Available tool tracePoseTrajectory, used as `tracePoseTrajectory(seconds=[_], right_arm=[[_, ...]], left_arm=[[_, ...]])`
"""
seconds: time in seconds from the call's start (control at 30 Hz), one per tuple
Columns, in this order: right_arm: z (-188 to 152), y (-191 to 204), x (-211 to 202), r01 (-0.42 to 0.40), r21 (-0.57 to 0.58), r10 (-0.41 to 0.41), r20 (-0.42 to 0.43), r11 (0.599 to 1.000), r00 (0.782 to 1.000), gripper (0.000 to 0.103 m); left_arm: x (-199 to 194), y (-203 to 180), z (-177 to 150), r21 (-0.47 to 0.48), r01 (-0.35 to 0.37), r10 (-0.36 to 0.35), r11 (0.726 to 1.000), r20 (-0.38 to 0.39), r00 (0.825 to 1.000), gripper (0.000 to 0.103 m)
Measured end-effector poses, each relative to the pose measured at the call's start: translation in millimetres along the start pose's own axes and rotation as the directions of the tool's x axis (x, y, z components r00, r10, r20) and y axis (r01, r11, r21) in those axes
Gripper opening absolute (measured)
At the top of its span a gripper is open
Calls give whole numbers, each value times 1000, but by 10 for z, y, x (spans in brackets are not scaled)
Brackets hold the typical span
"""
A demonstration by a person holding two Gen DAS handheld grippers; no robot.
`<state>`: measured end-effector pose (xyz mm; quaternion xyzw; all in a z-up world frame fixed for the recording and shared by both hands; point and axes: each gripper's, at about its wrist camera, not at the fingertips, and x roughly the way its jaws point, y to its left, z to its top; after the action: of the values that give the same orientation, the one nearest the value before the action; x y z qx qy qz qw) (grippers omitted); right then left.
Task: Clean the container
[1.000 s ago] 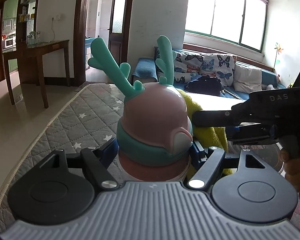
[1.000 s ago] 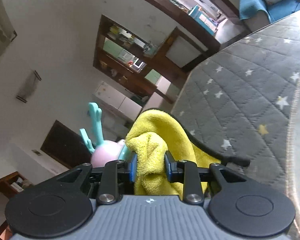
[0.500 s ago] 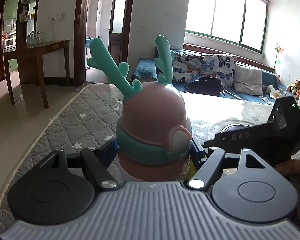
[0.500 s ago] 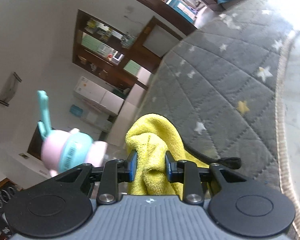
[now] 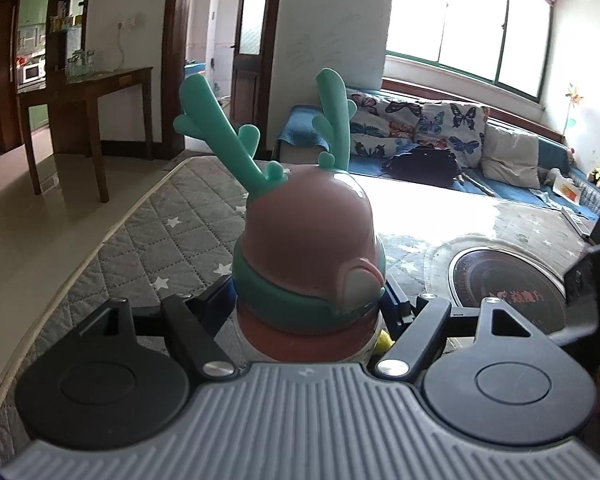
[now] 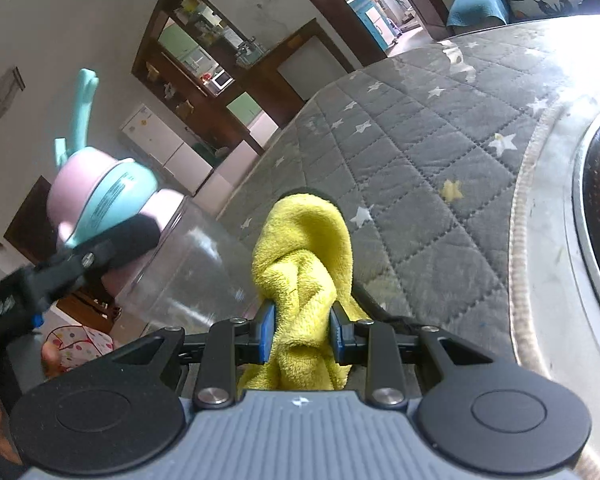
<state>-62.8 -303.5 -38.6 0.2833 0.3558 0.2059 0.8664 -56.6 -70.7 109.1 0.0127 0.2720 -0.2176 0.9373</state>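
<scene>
Red characters on round cooktop (image 5: 512, 296), unreadable; no other legible text.

The left gripper (image 5: 306, 312) has its 2 fingers (image 5: 394, 310) closed around the container (image 5: 308, 248), holding it upright. The right gripper (image 6: 302, 334) sits beside it, tilted, its 2 fingers (image 6: 266, 334) pinching a yellow cloth (image 6: 304, 264).

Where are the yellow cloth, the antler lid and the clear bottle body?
yellow cloth (image 6: 304, 264): right wrist view, bunched middle.
antler lid (image 5: 308, 232): left wrist view, pink dome.
clear bottle body (image 6: 196, 268): right wrist view, transparent wall.
</scene>
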Motion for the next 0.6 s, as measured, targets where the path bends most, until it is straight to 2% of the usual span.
tracePoseTrajectory(seconds=[0.17,0.37,0.47,0.6], right_arm=[[-41,81,-183,-62,27,61,36,998,998,25],[1,318,-377,-128,-18,129,77,992,989,25],[-1,447,-387,-137,-71,143,75,988,987,25],[-47,461,-268,-110,-86,114,50,990,992,25]], left_arm=[[46,11,55,-31,-23,22,999,-24,999,76],[80,35,122,-61,-43,40,997,-47,998,76],[92,25,147,-63,-50,47,997,-52,998,76],[102,-10,156,-51,-57,54,997,-58,997,76]])
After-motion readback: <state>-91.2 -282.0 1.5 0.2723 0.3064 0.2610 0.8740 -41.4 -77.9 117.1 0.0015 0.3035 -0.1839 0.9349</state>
